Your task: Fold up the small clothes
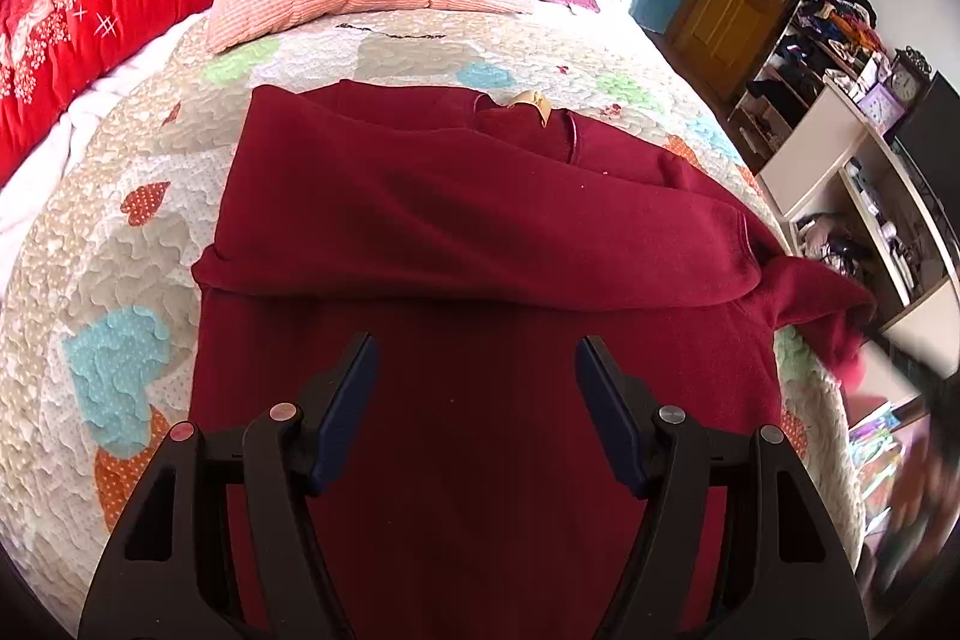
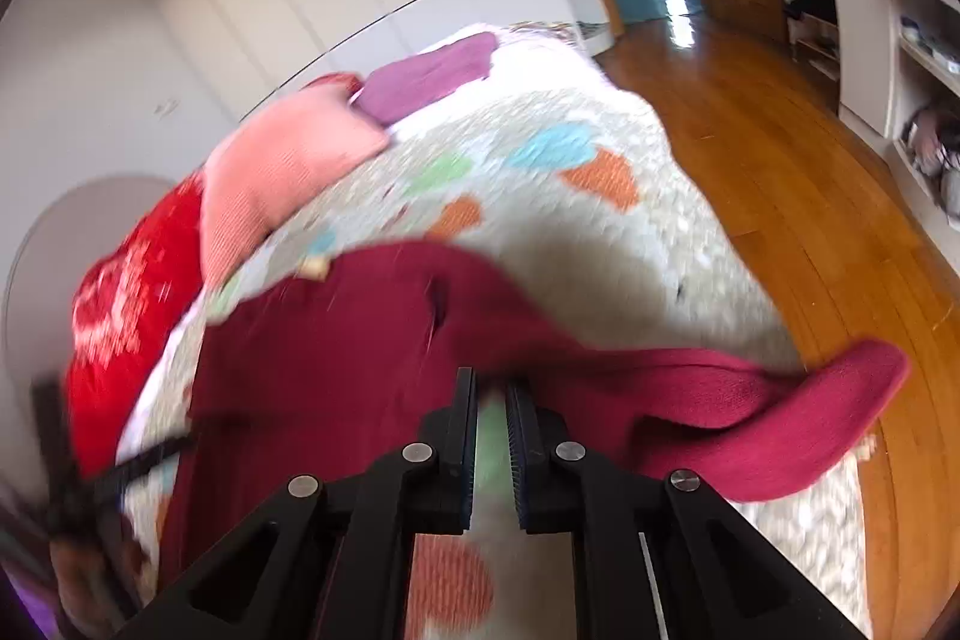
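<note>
In the left wrist view, a red blanket [image 1: 90, 10] fills the upper left, bare quilt [image 1: 120, 280] flanks the maroon sweater [image 1: 480, 232] at centre, and the left gripper [image 1: 474, 370] hangs over it, jaws wide apart and empty. Only the right wrist view shows open wood floor [image 2: 780, 196] past the quilt's right edge, where the right gripper [image 2: 491, 388], jaws nearly together, pinches the sweater's edge; its sleeve trails rightward.

The right wrist view is motion-blurred, and the maroon sweater's [image 2: 336, 340] sleeve tip [image 1: 852, 340] blurs at three o'clock.
</note>
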{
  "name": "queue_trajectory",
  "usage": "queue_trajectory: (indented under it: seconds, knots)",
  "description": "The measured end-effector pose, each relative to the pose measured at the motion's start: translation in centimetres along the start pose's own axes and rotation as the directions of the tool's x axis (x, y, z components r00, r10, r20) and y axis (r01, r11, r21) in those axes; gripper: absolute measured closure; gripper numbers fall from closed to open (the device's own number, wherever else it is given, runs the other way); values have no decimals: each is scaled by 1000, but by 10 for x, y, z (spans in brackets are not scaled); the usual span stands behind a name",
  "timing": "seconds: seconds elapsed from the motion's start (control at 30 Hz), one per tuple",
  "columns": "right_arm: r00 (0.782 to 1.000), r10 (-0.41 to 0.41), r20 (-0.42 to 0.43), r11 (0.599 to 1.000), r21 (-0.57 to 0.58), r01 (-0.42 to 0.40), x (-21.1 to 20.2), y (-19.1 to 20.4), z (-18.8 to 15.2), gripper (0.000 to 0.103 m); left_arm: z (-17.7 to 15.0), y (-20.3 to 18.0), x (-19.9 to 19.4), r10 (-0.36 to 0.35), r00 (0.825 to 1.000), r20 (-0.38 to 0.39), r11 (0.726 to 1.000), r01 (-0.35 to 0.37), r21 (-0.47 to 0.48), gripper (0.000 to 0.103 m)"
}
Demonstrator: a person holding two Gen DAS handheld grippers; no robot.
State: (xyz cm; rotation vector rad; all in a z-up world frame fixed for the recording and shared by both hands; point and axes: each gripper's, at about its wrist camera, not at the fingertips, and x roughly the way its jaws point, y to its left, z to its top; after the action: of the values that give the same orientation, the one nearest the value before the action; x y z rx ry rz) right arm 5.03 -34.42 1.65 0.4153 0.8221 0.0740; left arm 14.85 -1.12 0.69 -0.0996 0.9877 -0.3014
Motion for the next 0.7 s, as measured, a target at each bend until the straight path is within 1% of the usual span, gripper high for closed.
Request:
queue_trajectory:
  seconds: [0.07, 0.13, 0.17, 0.2, 0.27, 0.3, 0.33, 0.37, 0.4, 0.43, 0.47, 0.5, 0.57, 0.63, 0.7]
  knots:
    - [997, 24, -72, 1000, 13, -23, 2, 2, -37, 95, -1, -4, 2, -8, 1000, -7, 1000, 8, -3, 35]
    - [990, 24, -138, 1000, 11, -23, 10, 2, -66, 95, -2, -13, 5, -22, 1000, -16, 1000, 22, 6, 35]
    - [990, 21, -140, 1000, -2, -21, 8, 2, -76, 95, -4, -19, 4, -31, 999, -18, 999, 32, 15, 35]
    - [992, 23, -124, 1000, -5, -23, 1, 1, -80, 95, -5, -25, 3, -38, 999, -18, 999, 39, 28, 35]
    - [997, 25, -71, 999, 35, -22, -19, -11, -74, 94, -7, -35, 1, -42, 999, -16, 998, 43, 55, 35]
    - [999, 14, -31, 998, 67, -12, -29, -22, -67, 87, -8, -39, -1, -41, 999, -13, 997, 41, 67, 35]
    - [1000, -12, 9, 995, 104, 11, -40, -36, -60, 60, -8, -43, -3, -42, 999, -9, 996, 43, 78, 35]
    - [998, -56, 42, 988, 147, 49, -49, -53, -53, 43, -8, -46, -5, -47, 999, -6, 996, 48, 80, 35]
    - [991, -114, 68, 974, 202, 98, -55, -72, -47, 22, -8, -47, -6, -52, 999, -5, 996, 52, 79, 35]
    - [983, -164, 82, 956, 261, 138, -61, -93, -41, 21, -9, -49, -7, -57, 998, -4, 996, 57, 75, 35]
    - [979, -187, 85, 940, 305, 153, -64, -114, -35, 21, -9, -51, -8, -60, 998, -6, 995, 61, 73, 35]
    - [977, -198, 77, 927, 338, 162, -64, -134, -30, 21, -10, -53, -8, -60, 998, -9, 995, 60, 76, 35]
    - [969, -242, 37, 899, 384, 210, -57, -170, -19, 21, -11, -57, -5, -49, 999, -19, 995, 51, 89, 35]
    - [968, -252, -16, 895, 377, 239, -44, -195, -10, 21, -12, -62, -2, -42, 999, -30, 994, 45, 98, 35]
    - [973, -226, -36, 908, 355, 224, -34, -207, -4, 21, -12, -67, 1, -41, 998, -39, 994, 44, 100, 35]
